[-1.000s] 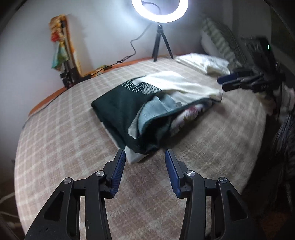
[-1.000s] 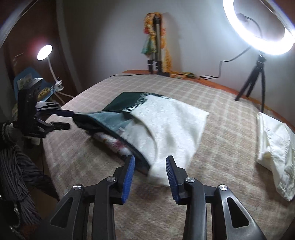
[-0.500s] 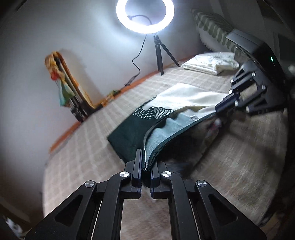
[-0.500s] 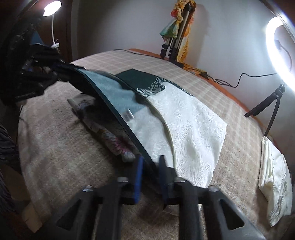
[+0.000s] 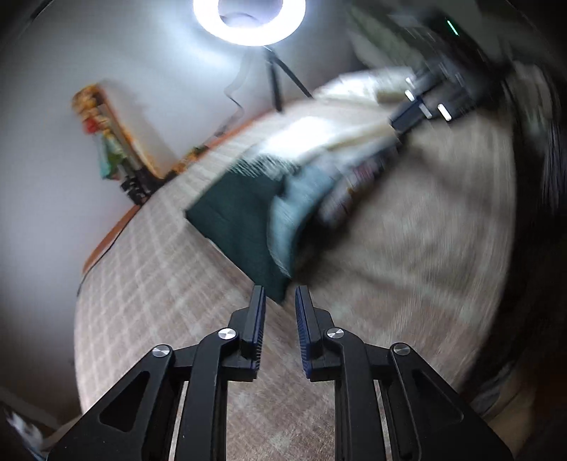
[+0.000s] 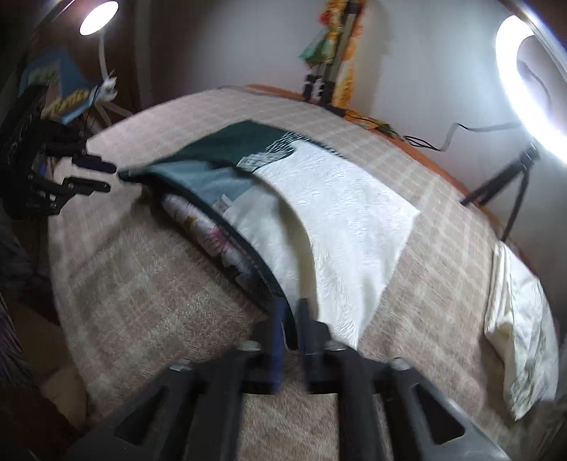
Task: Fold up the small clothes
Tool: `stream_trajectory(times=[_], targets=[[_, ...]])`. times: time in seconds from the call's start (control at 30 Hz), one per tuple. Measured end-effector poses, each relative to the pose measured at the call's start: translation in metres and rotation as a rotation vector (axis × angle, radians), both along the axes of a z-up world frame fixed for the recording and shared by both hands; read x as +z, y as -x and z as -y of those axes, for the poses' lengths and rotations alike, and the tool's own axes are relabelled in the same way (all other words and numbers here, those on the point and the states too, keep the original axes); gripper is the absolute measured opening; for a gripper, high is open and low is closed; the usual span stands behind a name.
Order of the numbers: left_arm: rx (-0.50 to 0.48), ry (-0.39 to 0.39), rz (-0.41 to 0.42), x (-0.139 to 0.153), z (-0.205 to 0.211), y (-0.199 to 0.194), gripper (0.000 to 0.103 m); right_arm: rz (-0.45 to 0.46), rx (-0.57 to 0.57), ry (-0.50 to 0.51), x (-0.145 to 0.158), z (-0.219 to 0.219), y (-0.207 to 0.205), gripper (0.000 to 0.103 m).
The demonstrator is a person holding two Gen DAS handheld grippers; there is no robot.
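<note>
A dark green and cream garment point(image 6: 283, 184) lies on the checked bedspread point(image 6: 141, 283), folded over a floral cloth point(image 6: 209, 234). In the left wrist view the garment point(image 5: 241, 209) is blurred; its near corner hangs just beyond my left gripper point(image 5: 280, 301), whose jaws stand apart with nothing between them. My right gripper point(image 6: 290, 319) is nearly shut on the garment's dark hem at the near edge. The left gripper also shows in the right wrist view point(image 6: 95, 173), open beside the garment's far corner. The right gripper shows in the left wrist view point(image 5: 407, 117) at the cream end.
A ring light on a tripod point(image 6: 531, 71) stands at the bed's far right. A folded cream cloth point(image 6: 517, 319) lies at the right. A stand with colourful fabric point(image 6: 333, 53) leans on the wall. A desk lamp point(image 6: 95, 17) is at the far left.
My left gripper has opened and let go of the garment's corner, which has dropped toward the bed. My right gripper stays closed on the hem. Both views are blurred from motion.
</note>
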State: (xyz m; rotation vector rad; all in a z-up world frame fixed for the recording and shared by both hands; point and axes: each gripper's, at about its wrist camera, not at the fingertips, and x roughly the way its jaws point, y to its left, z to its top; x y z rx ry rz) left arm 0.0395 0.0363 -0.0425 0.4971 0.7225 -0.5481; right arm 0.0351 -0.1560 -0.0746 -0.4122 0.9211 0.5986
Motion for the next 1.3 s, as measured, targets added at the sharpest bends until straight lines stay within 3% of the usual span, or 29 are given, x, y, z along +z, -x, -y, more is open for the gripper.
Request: stream_trajectory(times=[0.07, 0.17, 0.23, 0.33, 0.43, 0.5, 0.57, 0.6, 0.67, 0.9, 0.97, 1.07, 1.13, 1.2, 1.3], targets=[[0.061, 0.093, -0.006, 0.014, -0.012, -0.013, 0.026, -0.007, -0.082, -0.1, 0.011, 0.019, -0.004, 0.04], [0.101, 0.166, -0.048, 0.016, -0.015, -0.031, 0.027, -0.088, -0.222, -0.254, 0.014, 0.049, -0.018, 0.045], [0.093, 0.17, -0.063, 0.013, -0.006, -0.041, 0.027, -0.138, -0.298, -0.334, 0.011, 0.065, -0.023, 0.048], [0.067, 0.173, -0.082, 0.008, 0.008, -0.046, 0.027, -0.179, -0.368, -0.364, 0.004, 0.076, -0.027, 0.05], [0.038, 0.14, -0.129, -0.006, 0.022, -0.052, 0.027, -0.316, -0.45, -0.423, -0.018, 0.085, -0.037, 0.051], [0.025, 0.129, -0.16, -0.014, 0.026, -0.054, 0.027, -0.401, -0.46, -0.485, -0.03, 0.087, -0.041, 0.029], [0.008, 0.109, -0.195, -0.023, 0.031, -0.054, 0.027, -0.44, -0.459, -0.519, -0.035, 0.086, -0.041, 0.016], [0.0, 0.091, -0.216, -0.03, 0.033, -0.052, 0.027, -0.429, -0.455, -0.503, -0.033, 0.083, -0.039, 0.008], [-0.008, 0.075, -0.234, -0.037, 0.033, -0.048, 0.028, -0.388, -0.44, -0.43, -0.028, 0.08, -0.038, 0.004], [0.055, 0.136, -0.247, -0.024, 0.009, -0.038, 0.032, -0.338, -0.413, -0.291, -0.024, 0.081, -0.03, 0.003], [0.082, 0.151, -0.237, -0.018, 0.002, -0.036, 0.034, -0.319, -0.397, -0.262, -0.02, 0.079, -0.031, 0.008], [0.131, 0.199, -0.233, -0.006, -0.007, -0.037, 0.037, -0.247, -0.385, -0.228, -0.004, 0.076, -0.033, 0.026], [0.191, 0.236, -0.244, 0.0, -0.01, -0.043, 0.038, -0.188, -0.372, -0.225, 0.01, 0.069, -0.036, 0.027], [0.252, 0.299, -0.275, 0.004, -0.013, -0.049, 0.046, -0.14, -0.339, -0.261, 0.024, 0.058, -0.042, 0.027], [0.335, 0.407, -0.341, 0.006, -0.016, -0.058, 0.046, -0.057, -0.277, -0.29, 0.043, 0.025, -0.059, 0.026]])
